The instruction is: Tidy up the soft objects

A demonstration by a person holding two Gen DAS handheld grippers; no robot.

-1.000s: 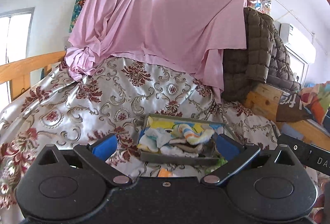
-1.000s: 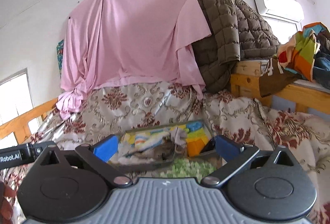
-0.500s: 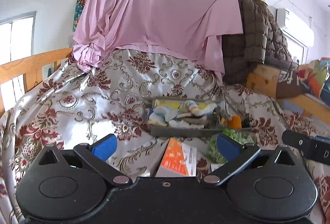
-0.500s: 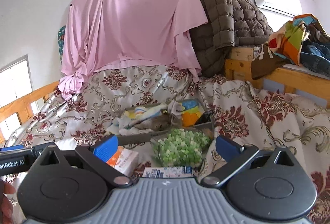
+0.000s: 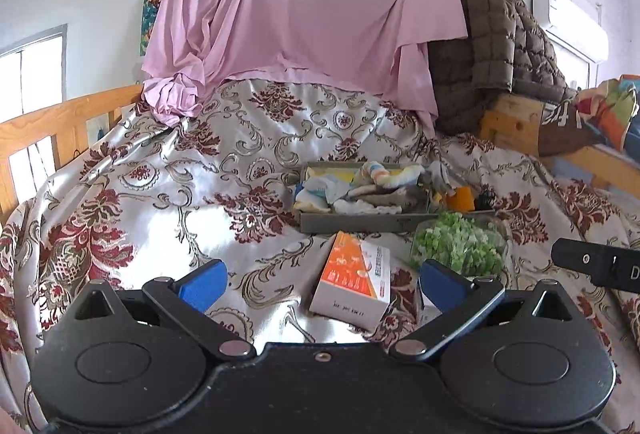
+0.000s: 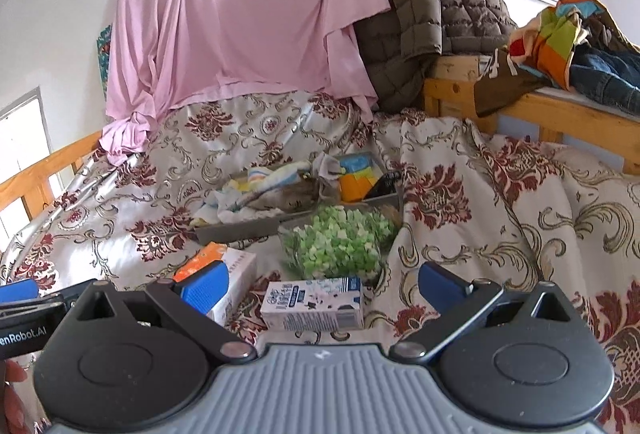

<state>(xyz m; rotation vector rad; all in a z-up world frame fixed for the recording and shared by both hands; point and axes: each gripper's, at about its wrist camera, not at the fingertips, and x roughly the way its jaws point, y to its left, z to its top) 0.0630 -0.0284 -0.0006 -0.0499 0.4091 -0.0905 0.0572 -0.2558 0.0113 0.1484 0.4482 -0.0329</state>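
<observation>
A grey tray (image 5: 360,223) sits on the patterned bedspread, filled with rolled socks and cloths (image 5: 352,190) and an orange item (image 5: 460,202). It also shows in the right wrist view (image 6: 248,228), with the soft items (image 6: 264,194) inside. A bag of green pieces (image 5: 456,246) (image 6: 340,242) lies in front of the tray. My left gripper (image 5: 322,284) is open and empty, held above an orange-and-white box (image 5: 354,284). My right gripper (image 6: 320,284) is open and empty above a small white-and-blue carton (image 6: 314,304).
The orange box also shows in the right wrist view (image 6: 236,266). A pink sheet (image 5: 304,6) hangs at the back. A brown quilted jacket (image 6: 432,14) drapes over a wooden bunk frame (image 6: 560,114) on the right. A wooden rail (image 5: 60,126) stands left.
Both grippers have pulled back from the tray. The orange box, the green bag and the small carton have come into view in front of it. Both stay open.
</observation>
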